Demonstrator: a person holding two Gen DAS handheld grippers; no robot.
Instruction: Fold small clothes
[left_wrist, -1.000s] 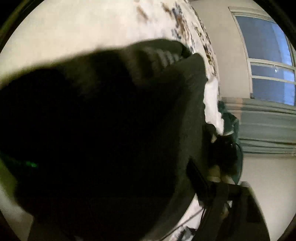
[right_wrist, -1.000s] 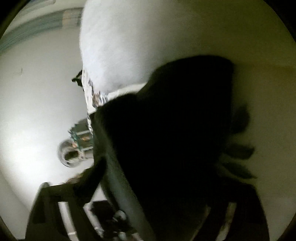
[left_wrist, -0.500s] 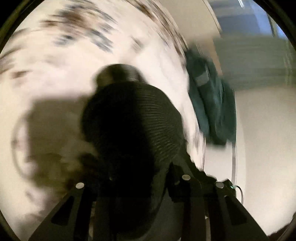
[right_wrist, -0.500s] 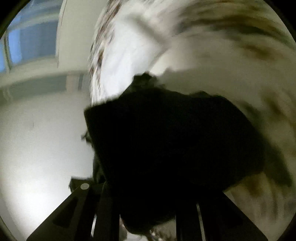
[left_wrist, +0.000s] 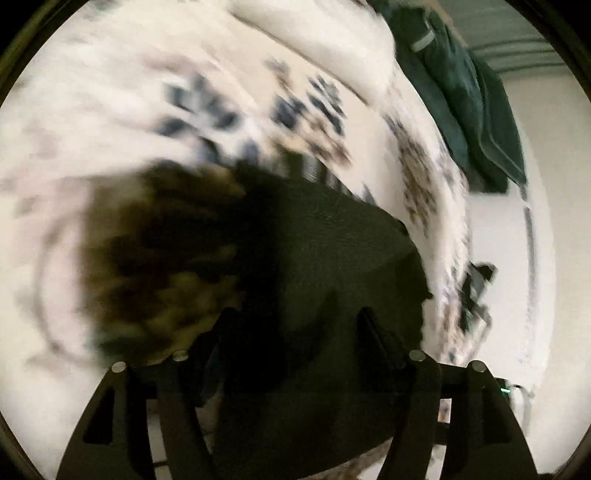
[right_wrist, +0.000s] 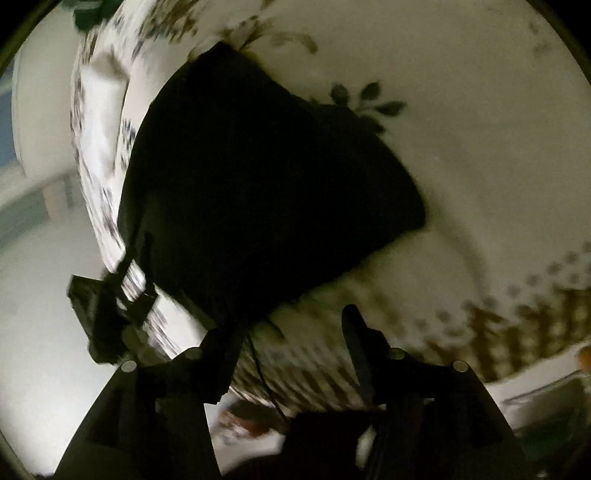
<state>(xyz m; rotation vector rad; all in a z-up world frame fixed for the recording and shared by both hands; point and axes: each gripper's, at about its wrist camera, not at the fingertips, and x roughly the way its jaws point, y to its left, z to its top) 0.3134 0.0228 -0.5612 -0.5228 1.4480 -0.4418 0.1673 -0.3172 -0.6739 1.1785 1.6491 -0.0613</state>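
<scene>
Laying the black garment (right_wrist: 266, 192) down on the flowered bedspread (right_wrist: 461, 92), smoothing the fold flat and keeping edges lined up before pulling away. Right gripper (right_wrist: 291, 332): fingers spread apart, gripping nothing, cloth lying just ahead and touching the left finger. Left gripper (left_wrist: 295, 332): fingers apart, dark cloth (left_wrist: 332, 258) lying between them; clamping impossible to tell through blur.

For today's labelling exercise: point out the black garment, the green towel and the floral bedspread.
black garment (right_wrist: 266, 192), right wrist view, middle of the dark cloth.
green towel (left_wrist: 461, 110), left wrist view, its draped folds.
floral bedspread (left_wrist: 221, 74), left wrist view, a bare white patch above the garment.
</scene>
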